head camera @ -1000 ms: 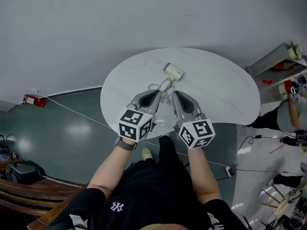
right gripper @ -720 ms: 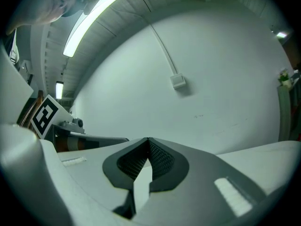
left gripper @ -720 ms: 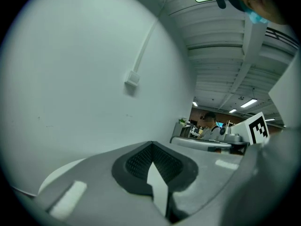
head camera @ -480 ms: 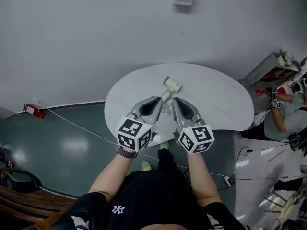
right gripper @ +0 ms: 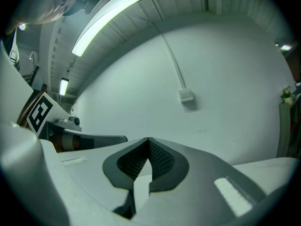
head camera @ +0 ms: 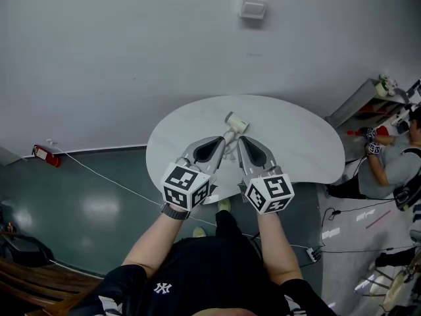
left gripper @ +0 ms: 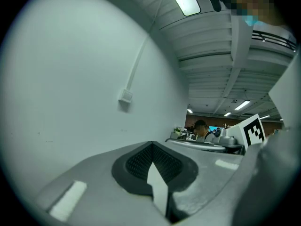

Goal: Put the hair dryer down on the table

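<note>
A cream hair dryer (head camera: 236,122) lies on its side on the round white table (head camera: 296,137), its handle and coiled cord trailing toward me. In the head view my left gripper (head camera: 222,139) and right gripper (head camera: 241,139) hover side by side just short of the handle, above the cord, touching nothing. Both are shut and hold nothing. In the left gripper view the left gripper (left gripper: 151,144) points at the bare wall with its jaws closed at the tip. The right gripper (right gripper: 148,139) looks the same in its own view.
A small box (head camera: 252,8) with a conduit sits on the wall behind the table. A red extinguisher (head camera: 43,153) and a floor cable lie at left, a power strip (head camera: 314,251) at right. A person (head camera: 388,170) crouches by a shelf (head camera: 368,97) at far right.
The head view has tilted up, so the table sits lower and farther and the wall box has come into view. Both grippers stay shut and have drawn slightly back from the dryer.
</note>
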Demonstrator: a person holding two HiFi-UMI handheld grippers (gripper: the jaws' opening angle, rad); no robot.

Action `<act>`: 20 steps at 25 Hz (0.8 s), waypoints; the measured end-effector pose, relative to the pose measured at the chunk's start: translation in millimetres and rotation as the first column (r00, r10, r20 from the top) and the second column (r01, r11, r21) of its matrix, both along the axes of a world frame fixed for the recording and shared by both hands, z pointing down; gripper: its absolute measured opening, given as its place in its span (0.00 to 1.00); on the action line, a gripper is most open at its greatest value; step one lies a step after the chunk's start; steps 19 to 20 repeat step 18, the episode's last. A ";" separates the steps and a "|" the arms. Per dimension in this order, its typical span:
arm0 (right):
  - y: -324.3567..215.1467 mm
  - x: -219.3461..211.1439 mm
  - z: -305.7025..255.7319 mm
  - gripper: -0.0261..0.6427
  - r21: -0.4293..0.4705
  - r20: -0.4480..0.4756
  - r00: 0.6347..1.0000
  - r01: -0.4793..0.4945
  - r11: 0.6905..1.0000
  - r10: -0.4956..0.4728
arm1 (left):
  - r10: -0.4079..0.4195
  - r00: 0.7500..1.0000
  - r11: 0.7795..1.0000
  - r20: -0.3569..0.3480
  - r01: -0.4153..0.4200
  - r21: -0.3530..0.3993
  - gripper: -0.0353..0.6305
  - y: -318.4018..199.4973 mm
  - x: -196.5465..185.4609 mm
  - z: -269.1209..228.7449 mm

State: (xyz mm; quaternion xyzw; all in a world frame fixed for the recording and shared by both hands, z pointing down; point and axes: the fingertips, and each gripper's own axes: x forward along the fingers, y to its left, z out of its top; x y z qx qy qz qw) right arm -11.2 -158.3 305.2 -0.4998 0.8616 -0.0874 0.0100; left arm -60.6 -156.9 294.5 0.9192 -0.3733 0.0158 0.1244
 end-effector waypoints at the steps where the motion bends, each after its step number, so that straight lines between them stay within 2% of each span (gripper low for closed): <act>1: 1.0 -0.5 -1.4 0.07 0.002 0.000 1.000 -0.001 1.000 0.001 | 0.000 1.000 1.000 0.000 0.000 0.003 0.05 0.9 -1.0 -1.3; 20: 0.2 -1.5 -7.7 0.07 0.022 -0.004 1.000 -0.004 1.000 0.005 | -0.016 1.000 1.000 0.005 0.016 0.017 0.05 -1.9 -6.8 -6.3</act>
